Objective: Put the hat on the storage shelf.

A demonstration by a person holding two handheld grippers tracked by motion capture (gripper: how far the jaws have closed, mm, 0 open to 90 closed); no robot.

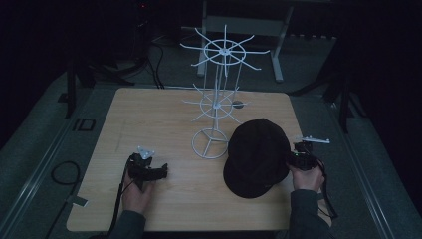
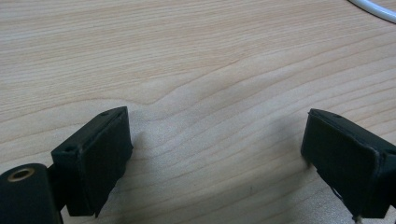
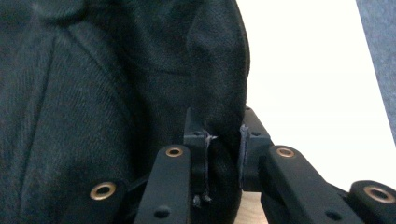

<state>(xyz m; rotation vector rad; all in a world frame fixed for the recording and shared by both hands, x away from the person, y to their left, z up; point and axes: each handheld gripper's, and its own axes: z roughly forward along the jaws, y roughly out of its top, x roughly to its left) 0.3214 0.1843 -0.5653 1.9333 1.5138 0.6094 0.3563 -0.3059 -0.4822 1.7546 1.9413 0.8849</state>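
The right claw (image 3: 223, 140) pinches the edge of the black cap (image 1: 256, 157) on the tabletop (image 1: 164, 112); the left claw (image 2: 217, 154) rests released, empty.

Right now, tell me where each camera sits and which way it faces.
High view: above the person's side, looking forward and down at table, rack, cap, both hands.
Left gripper view: on the left hand-held gripper, facing bare tabletop; its jaws stand apart.
Right gripper view: on the right hand-held gripper, facing the cap's fabric pinched between its jaws.
Shared: high and right views show the cap.
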